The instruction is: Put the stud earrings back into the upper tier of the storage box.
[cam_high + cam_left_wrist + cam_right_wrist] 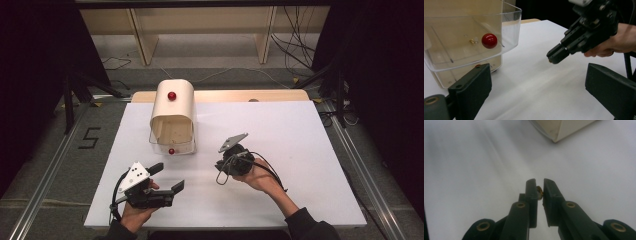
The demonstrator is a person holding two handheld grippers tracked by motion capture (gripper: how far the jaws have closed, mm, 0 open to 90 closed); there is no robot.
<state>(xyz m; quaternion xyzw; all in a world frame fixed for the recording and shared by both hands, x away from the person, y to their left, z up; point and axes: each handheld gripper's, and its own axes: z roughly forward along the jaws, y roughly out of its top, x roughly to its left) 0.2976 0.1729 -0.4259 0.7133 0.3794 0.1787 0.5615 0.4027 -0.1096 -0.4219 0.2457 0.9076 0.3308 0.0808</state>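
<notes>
Right of the box: right gripper, jaws pinched nearly together on a small brass-coloured piece, above the white table.
Nearer the person than the box: left gripper, jaws spread wide, holding nothing.
Box: cream, with a clear front tray and red knob.

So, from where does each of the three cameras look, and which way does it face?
High view: above the person's side, facing forward and down on the white table; both hands show.
Left gripper view: on the left gripper, facing the clear drawer with its red knob; its wide-apart jaws show.
Right gripper view: on the right gripper, facing down at the table; its jaws pinch a small brass piece.
Shared: the high and left gripper views both show the right gripper.
</notes>
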